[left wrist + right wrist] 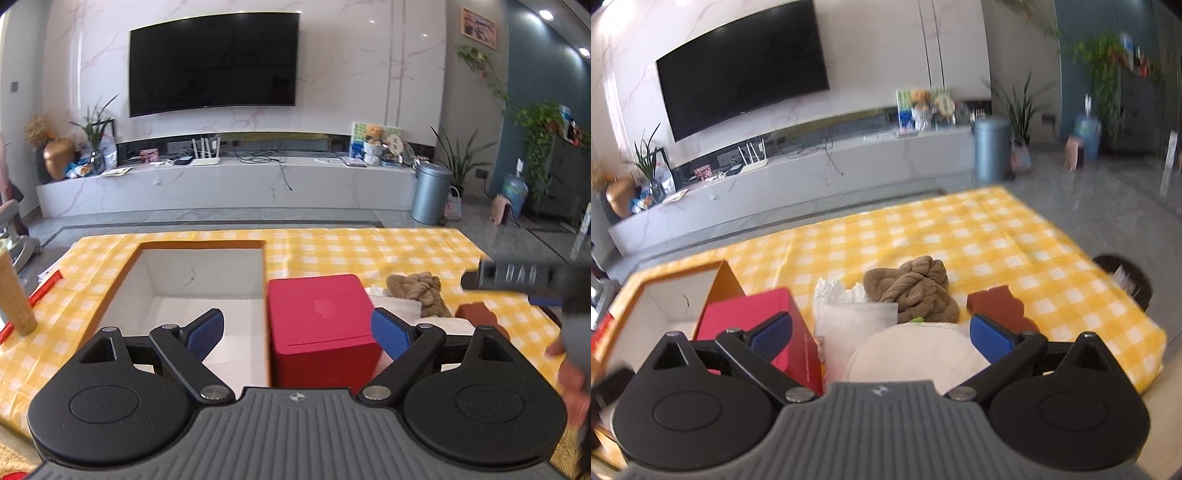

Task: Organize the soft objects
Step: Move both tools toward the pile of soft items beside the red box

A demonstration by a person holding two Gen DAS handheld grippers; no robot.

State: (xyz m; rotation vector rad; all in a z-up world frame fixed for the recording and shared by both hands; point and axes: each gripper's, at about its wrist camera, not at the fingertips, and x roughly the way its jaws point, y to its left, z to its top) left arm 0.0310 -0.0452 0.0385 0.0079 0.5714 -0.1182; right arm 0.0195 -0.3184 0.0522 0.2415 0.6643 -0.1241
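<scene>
On the table's left edge, in the left wrist view, a tan bottle (16,291) stands beside a red strip (35,301) lying on the yellow checked cloth (369,251). Next comes an open box (201,291) with orange rim and white inside, nothing visible in it. The left gripper (298,334) hangs over the box's right wall with its jaws spread wide, holding nothing; a red box (321,325) sits between the blue fingers (207,332). Right of the red box lie the soft things, close together near the table's near edge: a crumpled white plastic bag (849,317), a round white pad (916,354), a twisted brown cloth (916,288) behind them, and a dark red sponge (995,304) furthest right. The right gripper (881,336) hovers just above the white pad, jaws spread wide and gripping nothing. A dark round object (1126,280) sits at the table's right edge.
</scene>
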